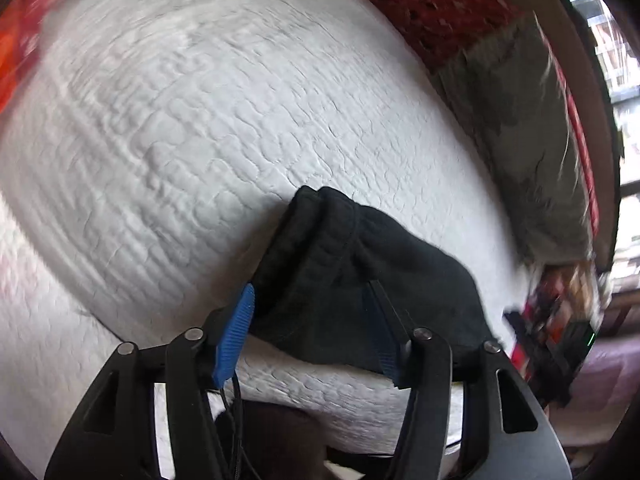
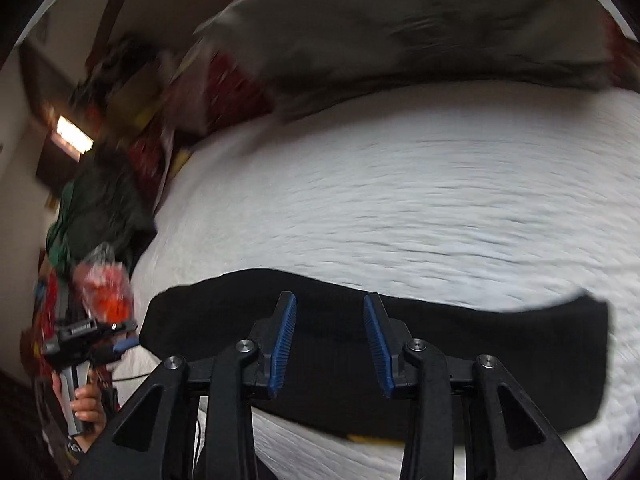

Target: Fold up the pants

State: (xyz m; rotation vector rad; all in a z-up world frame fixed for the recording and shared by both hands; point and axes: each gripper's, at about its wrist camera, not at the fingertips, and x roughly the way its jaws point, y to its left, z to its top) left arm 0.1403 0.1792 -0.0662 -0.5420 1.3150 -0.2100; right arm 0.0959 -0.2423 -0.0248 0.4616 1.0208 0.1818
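Black pants (image 1: 360,280) lie folded on a white quilted mattress (image 1: 200,140). In the left wrist view the waistband end bunches up between my left gripper's (image 1: 311,285) blue pads (image 1: 236,336), which stand wide apart and do not press on the cloth; the gripper is open. In the right wrist view the pants (image 2: 500,352) form a long dark band across the mattress (image 2: 400,200). My right gripper (image 2: 329,296) hovers over the middle of the band, open, with nothing pinched between its fingers. The left gripper (image 2: 88,332) shows at the pants' left end, held by a hand (image 2: 86,404).
A grey pillow (image 2: 400,32) and a red patterned blanket (image 1: 432,4) lie along the far side of the mattress. Dark green clothes (image 2: 100,208) and a red-orange bag (image 2: 106,288) sit off the left edge. A bright window (image 1: 612,40) is at the right.
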